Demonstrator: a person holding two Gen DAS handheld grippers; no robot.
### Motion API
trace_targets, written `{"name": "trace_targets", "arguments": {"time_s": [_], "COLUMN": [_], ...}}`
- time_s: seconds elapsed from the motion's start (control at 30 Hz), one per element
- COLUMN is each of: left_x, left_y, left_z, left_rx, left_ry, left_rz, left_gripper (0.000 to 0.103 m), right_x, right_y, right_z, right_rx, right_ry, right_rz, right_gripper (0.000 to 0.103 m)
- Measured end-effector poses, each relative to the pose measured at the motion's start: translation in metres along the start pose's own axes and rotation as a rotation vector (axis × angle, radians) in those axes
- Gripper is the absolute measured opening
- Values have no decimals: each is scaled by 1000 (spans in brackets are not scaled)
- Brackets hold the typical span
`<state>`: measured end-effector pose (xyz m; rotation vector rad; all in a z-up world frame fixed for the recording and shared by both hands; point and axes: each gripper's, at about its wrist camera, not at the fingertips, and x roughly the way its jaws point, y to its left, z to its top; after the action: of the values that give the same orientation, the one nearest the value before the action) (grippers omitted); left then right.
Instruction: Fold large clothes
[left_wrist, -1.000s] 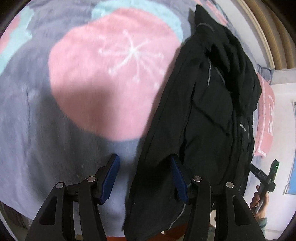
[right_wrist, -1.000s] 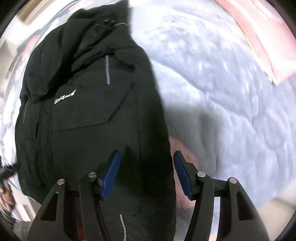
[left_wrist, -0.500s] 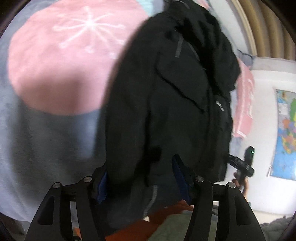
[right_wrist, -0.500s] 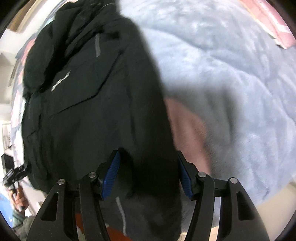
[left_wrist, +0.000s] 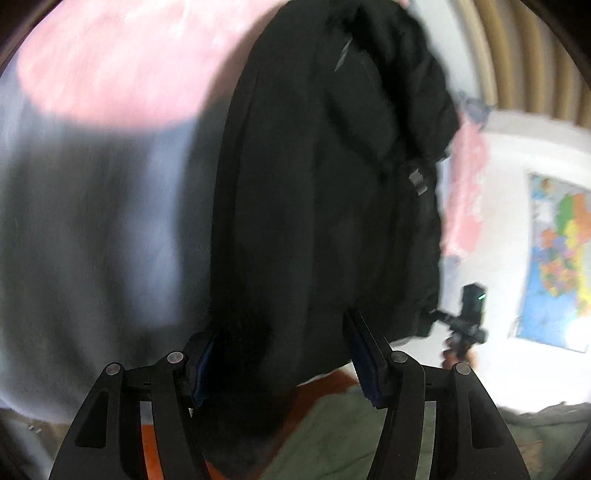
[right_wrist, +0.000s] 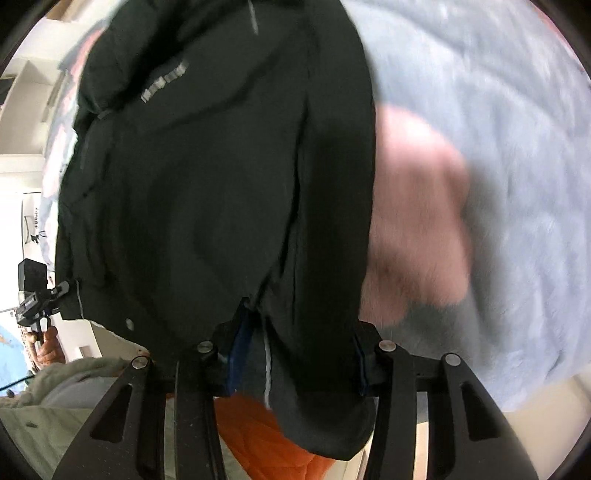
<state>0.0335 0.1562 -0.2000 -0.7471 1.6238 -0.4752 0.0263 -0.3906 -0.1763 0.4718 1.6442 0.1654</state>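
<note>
Left wrist view catches a wall map (left_wrist: 557, 258) at 3 o'clock, right view doesn't; black jacket (left_wrist: 325, 192) lies on the fleece blanket (right_wrist: 498, 129); left gripper (left_wrist: 280, 362) and right gripper (right_wrist: 299, 354) both point forward, spread wide, hem between the fingers, not pinched.

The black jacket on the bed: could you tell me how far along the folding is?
Done: the black jacket lies lengthwise as a narrow strip on the blanket, sides apparently folded in. In hand: the left gripper and right gripper straddle its near hem, jaws wide; whether they grip is unclear. Left: folding the hem up toward the collar.
</note>
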Motion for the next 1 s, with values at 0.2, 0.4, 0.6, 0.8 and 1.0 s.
{"name": "trace_targets", "arguments": {"time_s": [0.2, 0.4, 0.6, 0.8, 1.0], "left_x": [-8, 6, 17, -24, -85], "left_y": [-26, -37, -40, -85, -121], "left_z": [2, 17, 18, 45, 99], "left_rx": [38, 68, 57, 117, 146], "left_ry": [-52, 8, -7, -143, -302], "left_rz": [-86, -59, 12, -105, -218], "left_gripper": [24, 24, 15, 12, 12], "right_x": [-31, -7, -11, -70, -146], "right_y": [28, 38, 26, 58, 69], "right_z": [-7, -11, -11, 8, 52], "right_rx": [-54, -95, -45, -116, -95], "right_ry": [-87, -7, -44, -185, -376], "right_rz": [191, 121, 105, 163, 289], "right_gripper": [36, 36, 22, 18, 18]}}
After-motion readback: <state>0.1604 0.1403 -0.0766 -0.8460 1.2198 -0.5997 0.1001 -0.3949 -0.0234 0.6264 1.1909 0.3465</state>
